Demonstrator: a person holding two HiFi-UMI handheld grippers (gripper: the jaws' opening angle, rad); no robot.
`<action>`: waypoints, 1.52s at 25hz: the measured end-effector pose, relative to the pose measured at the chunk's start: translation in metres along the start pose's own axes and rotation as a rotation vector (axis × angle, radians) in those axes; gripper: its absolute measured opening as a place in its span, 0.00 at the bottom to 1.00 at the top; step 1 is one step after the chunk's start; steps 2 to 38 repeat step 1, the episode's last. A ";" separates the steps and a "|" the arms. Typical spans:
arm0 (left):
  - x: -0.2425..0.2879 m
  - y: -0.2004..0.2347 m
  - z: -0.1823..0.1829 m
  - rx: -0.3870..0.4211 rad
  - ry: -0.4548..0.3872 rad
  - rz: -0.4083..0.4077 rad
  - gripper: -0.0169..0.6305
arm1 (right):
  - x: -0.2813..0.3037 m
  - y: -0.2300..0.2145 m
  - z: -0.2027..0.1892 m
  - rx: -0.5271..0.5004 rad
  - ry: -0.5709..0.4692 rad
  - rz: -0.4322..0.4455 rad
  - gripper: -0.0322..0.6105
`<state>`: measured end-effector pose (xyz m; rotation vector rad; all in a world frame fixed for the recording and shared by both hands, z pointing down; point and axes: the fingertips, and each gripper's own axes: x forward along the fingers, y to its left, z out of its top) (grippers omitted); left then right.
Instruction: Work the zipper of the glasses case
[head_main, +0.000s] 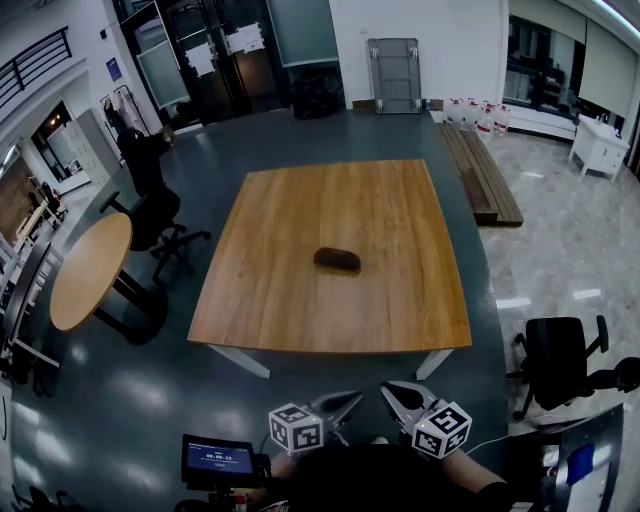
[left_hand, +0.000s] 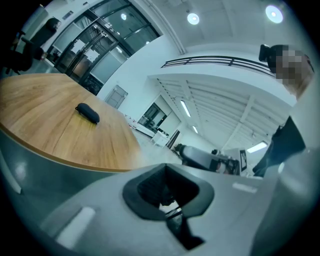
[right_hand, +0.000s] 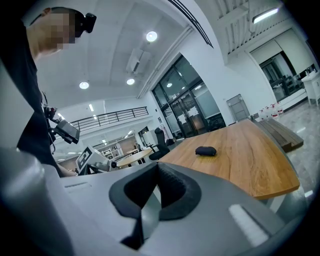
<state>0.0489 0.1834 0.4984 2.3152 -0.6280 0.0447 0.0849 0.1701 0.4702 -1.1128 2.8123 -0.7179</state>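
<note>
The case (head_main: 337, 259), a small dark oval pouch, lies alone near the middle of the square wooden table (head_main: 290, 310), well apart from both grippers and touched by nothing. The left gripper (head_main: 352, 399) and right gripper (head_main: 393, 392) hang side by side at the near edge of the scene, off the table's near side and over the dark floor (head_main: 120, 400). Their tips angle toward each other with a small gap between them, and each carries its marker cube at the back. In the left gripper view the jaws are pressed together with nothing between them, and the case shows far off to the left on the tabletop. The right gripper view shows its jaws likewise closed on nothing, with the case far ahead and a little right on the wood. Whether the zipper is done up cannot be told at this range. Left of the table stand a round table (head_main: 90, 270) and the left chair (head_main: 150, 215). The right chair (head_main: 558, 365) stands at the near right, planks (head_main: 485, 175) lie on the floor at the far right, and a small lit screen (head_main: 218, 460) sits at the near left — just beside the left gripper
</note>
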 end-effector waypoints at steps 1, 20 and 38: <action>0.000 0.000 0.000 0.000 0.000 0.000 0.02 | 0.000 0.000 0.000 -0.001 -0.001 0.000 0.06; 0.000 0.000 0.000 0.000 0.000 0.000 0.02 | 0.000 0.000 0.000 -0.001 -0.001 0.000 0.06; 0.000 0.000 0.000 0.000 0.000 0.000 0.02 | 0.000 0.000 0.000 -0.001 -0.001 0.000 0.06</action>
